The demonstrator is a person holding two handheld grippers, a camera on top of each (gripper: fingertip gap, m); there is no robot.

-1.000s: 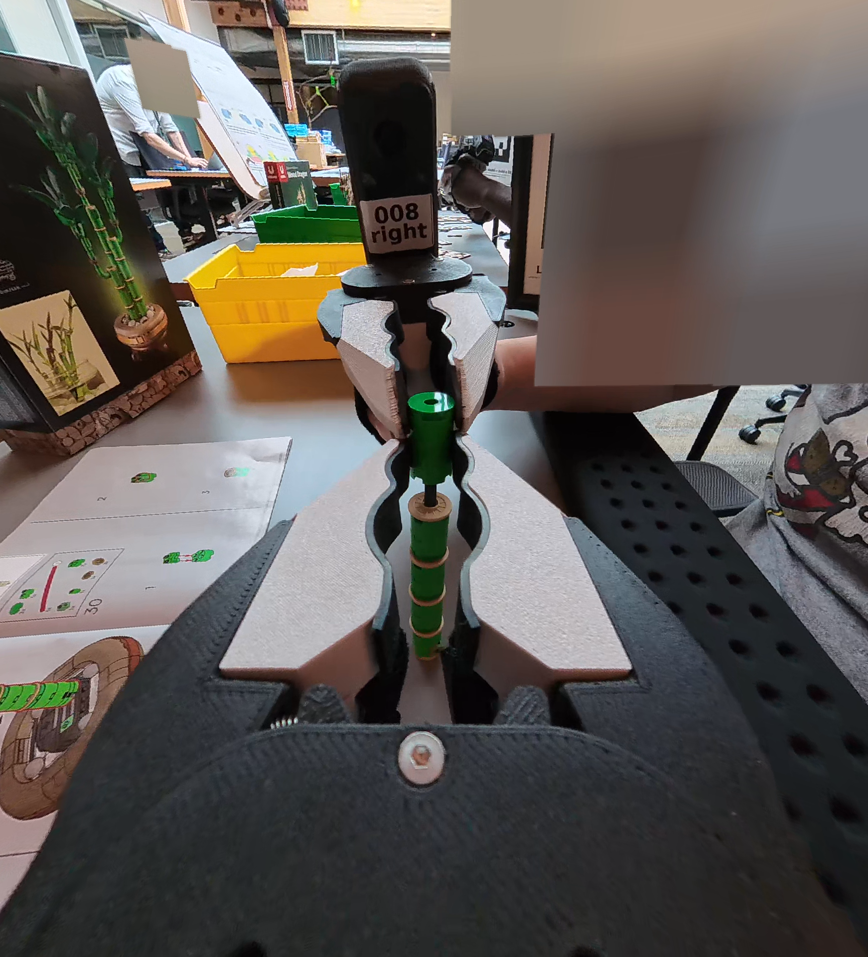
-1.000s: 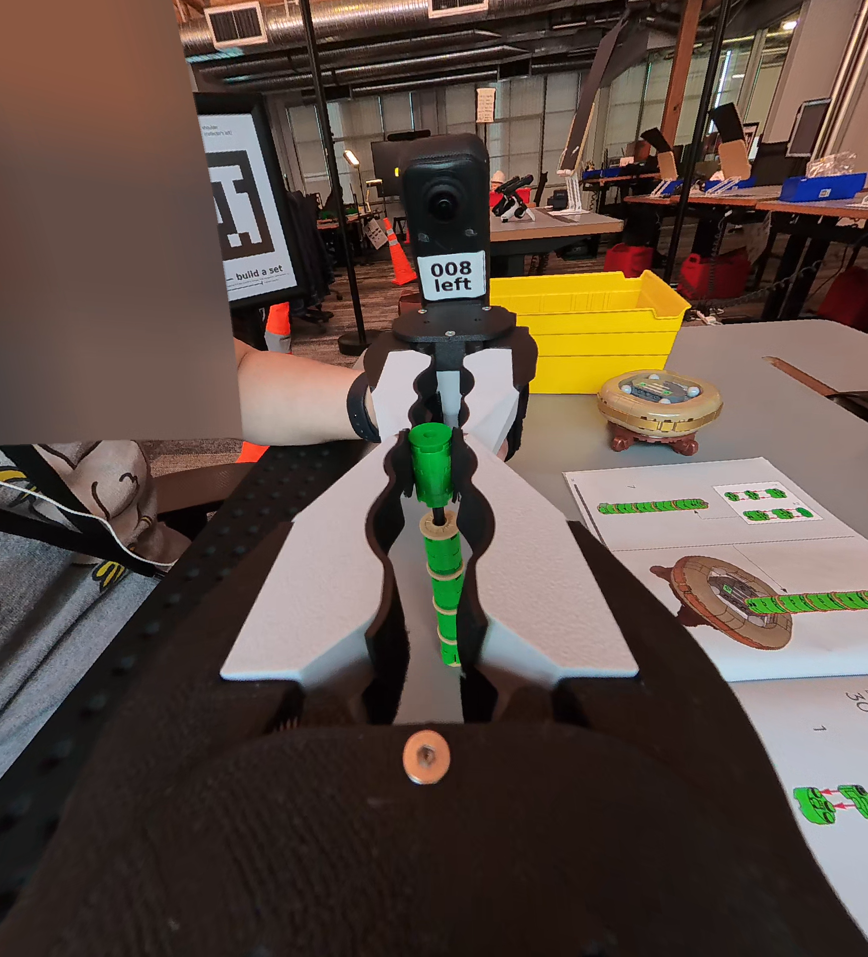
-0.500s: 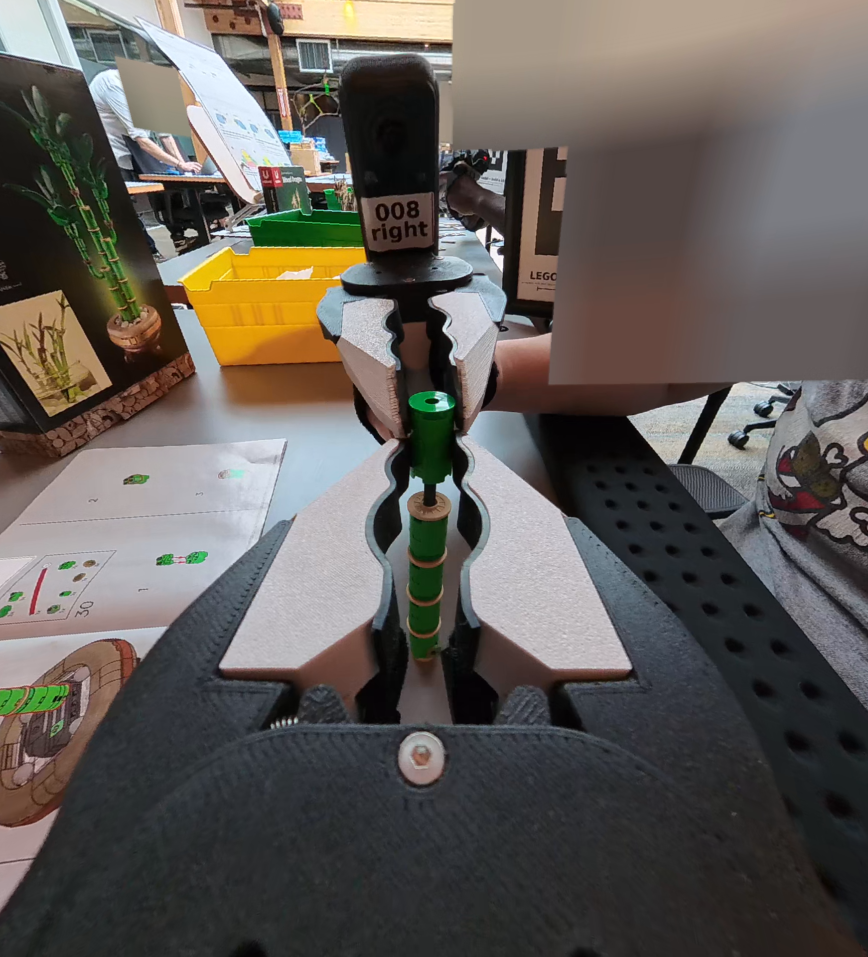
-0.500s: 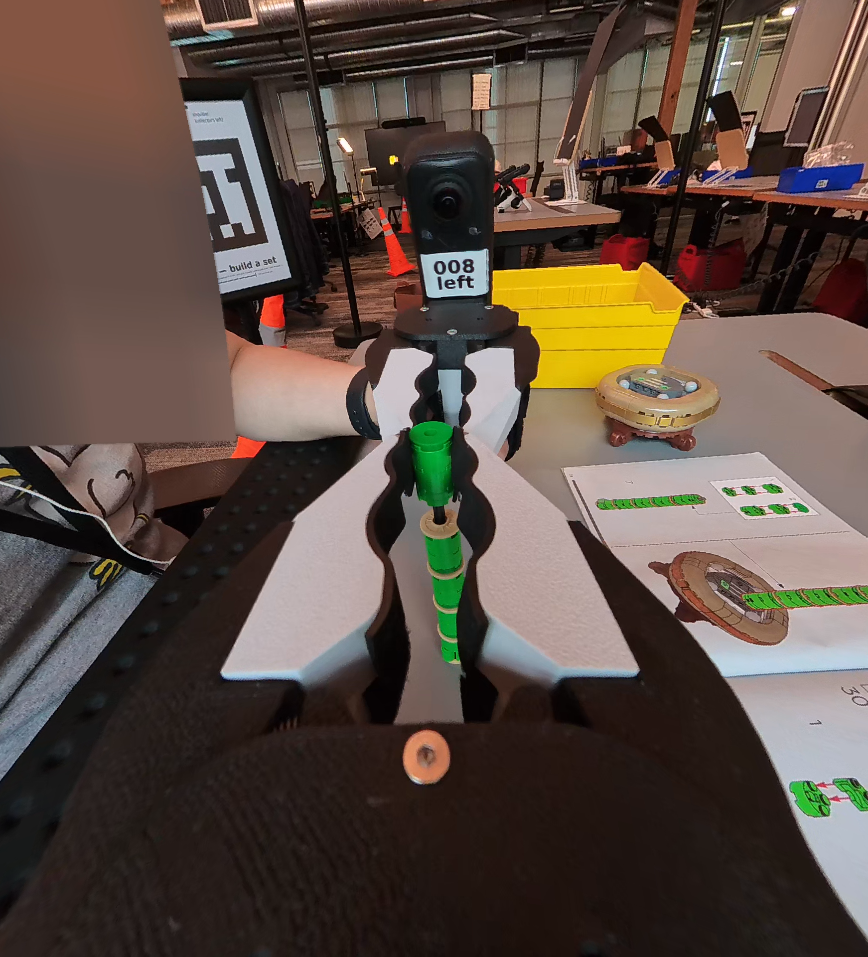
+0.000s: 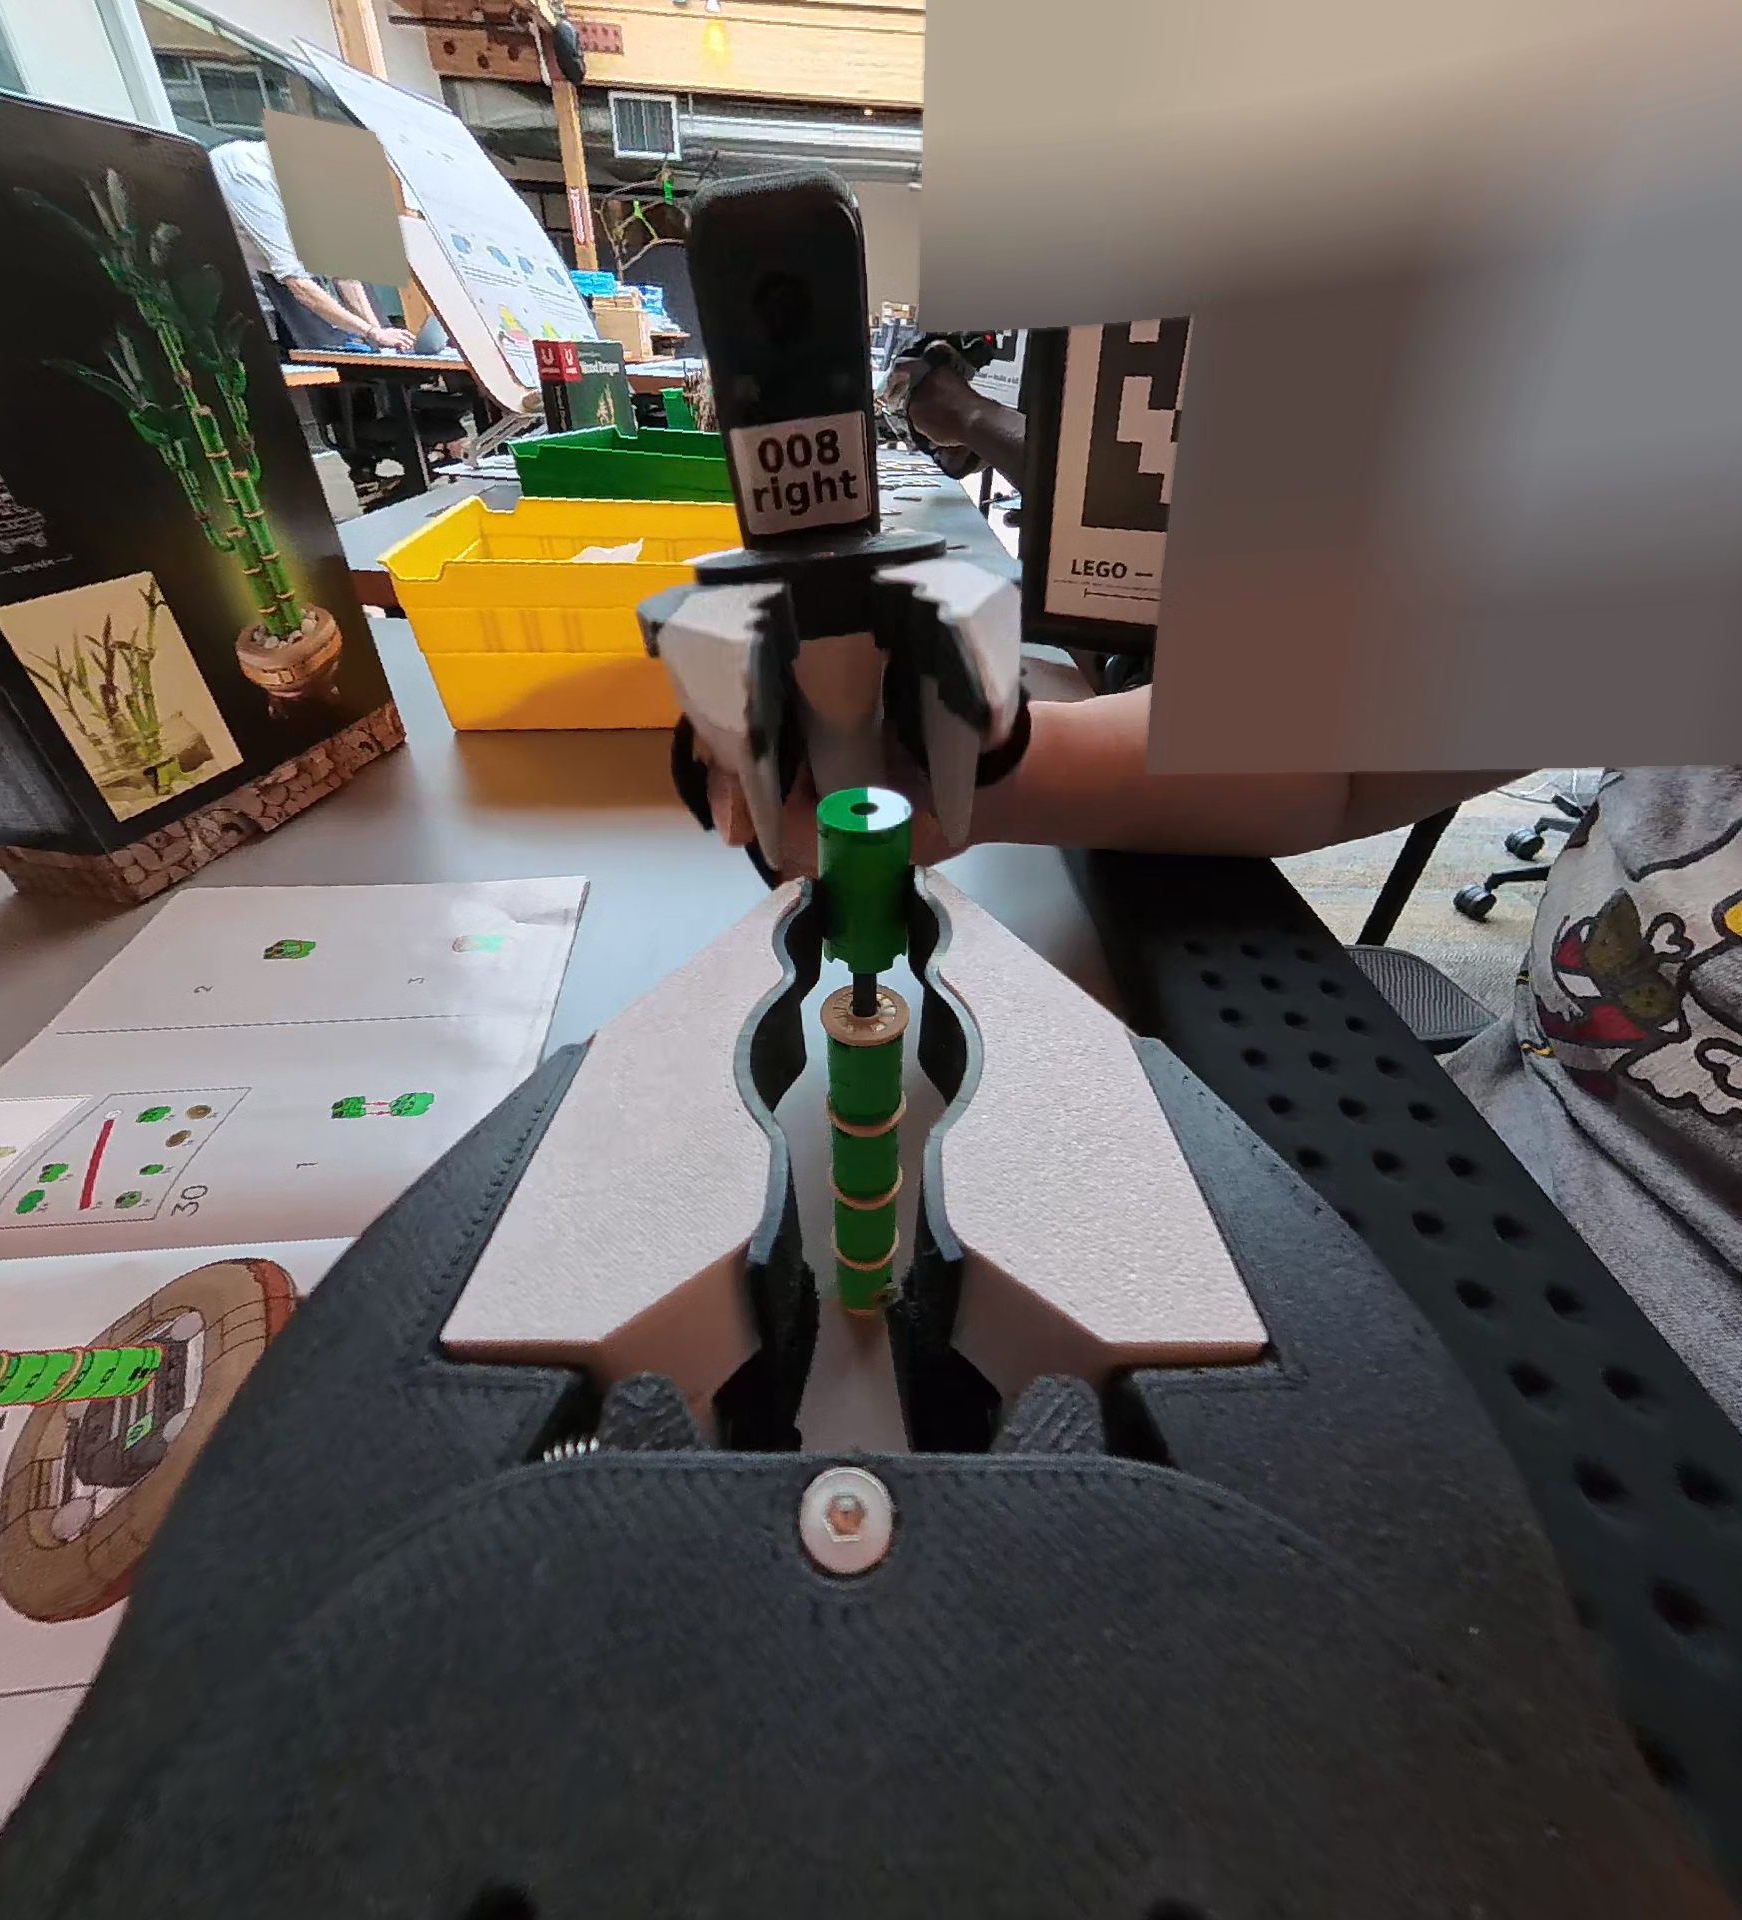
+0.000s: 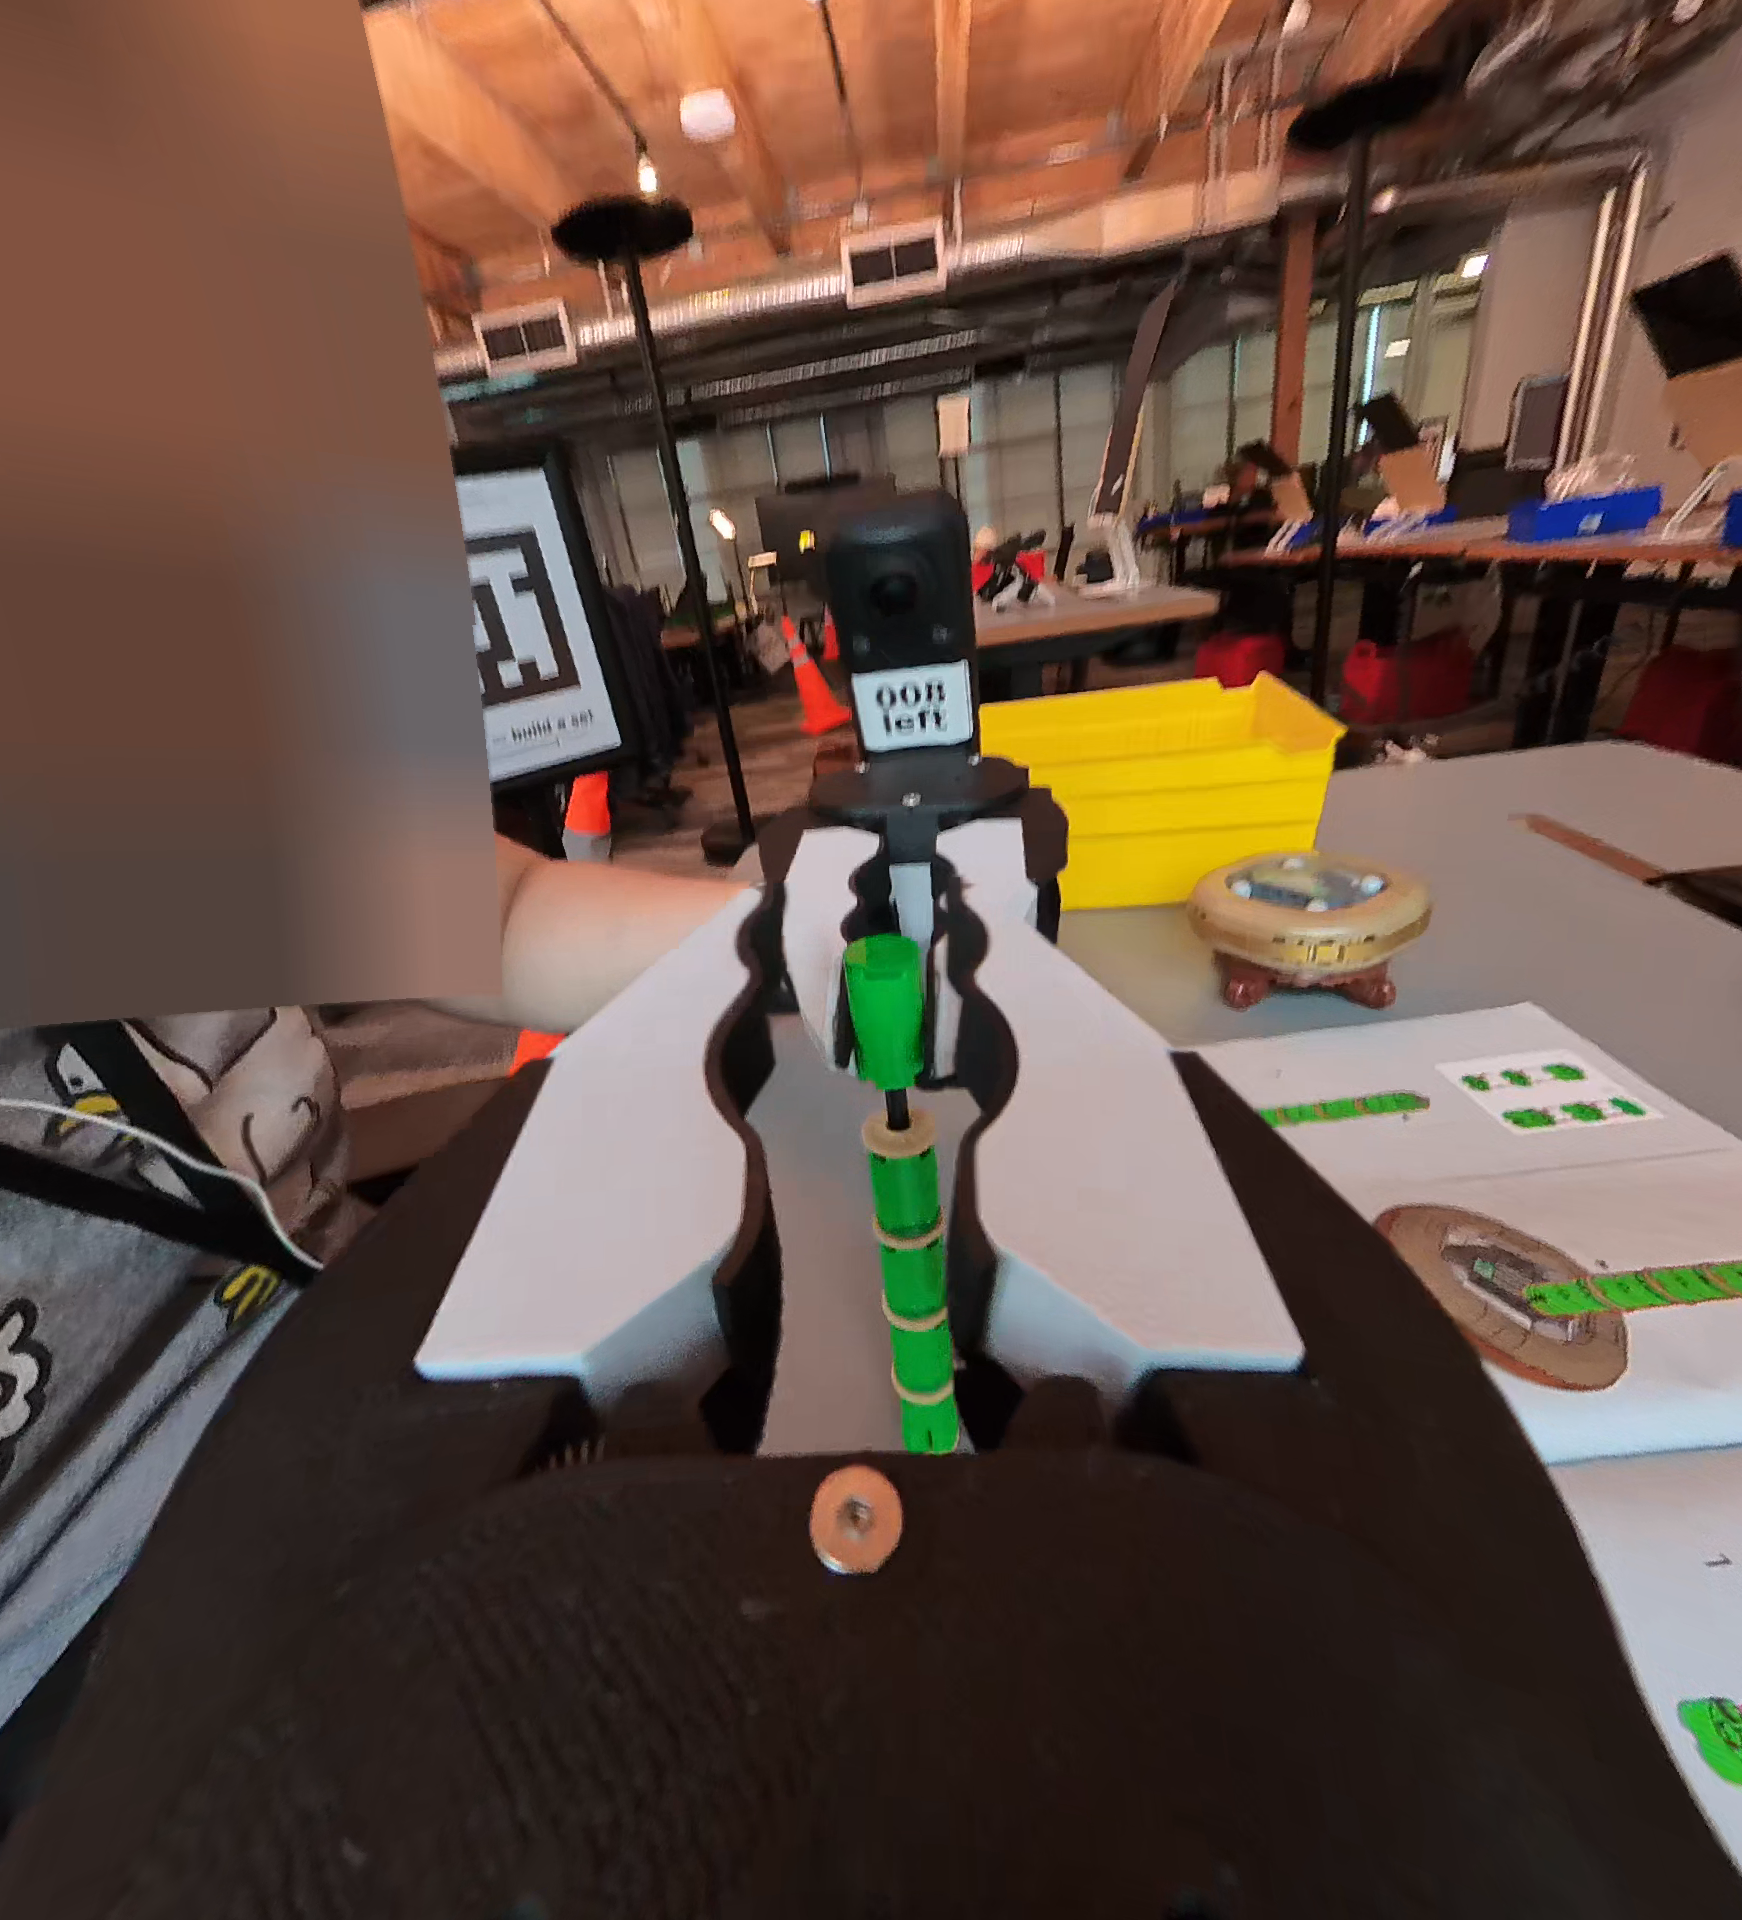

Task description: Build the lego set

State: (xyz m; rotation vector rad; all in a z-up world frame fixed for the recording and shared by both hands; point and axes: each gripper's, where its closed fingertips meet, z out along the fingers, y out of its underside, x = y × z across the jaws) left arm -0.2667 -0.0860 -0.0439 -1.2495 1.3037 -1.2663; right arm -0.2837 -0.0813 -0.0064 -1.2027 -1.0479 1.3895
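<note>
Left gripper [image 5: 862, 914]: clamped on the green stalk [image 5: 865, 1164], held off the table.
Right gripper [image 6: 882, 1023]: spread wide, stalk's top cylinder [image 6: 882, 1003] between its tips.
Hidden: stalk's lower end, behind the left fingers [image 5: 638, 1122].
Round base [image 6: 1308, 925]: on table, well apart.

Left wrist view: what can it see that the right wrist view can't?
Only the left wrist view shows the dark set box with bamboo pictures and a green bin behind a yellow bin.

Only the right wrist view shows the round tan base on brown feet, plus orange cones on the floor.

Both show the green stalk, the left claw shut on it, the right claw open, and the instruction pages.
</note>
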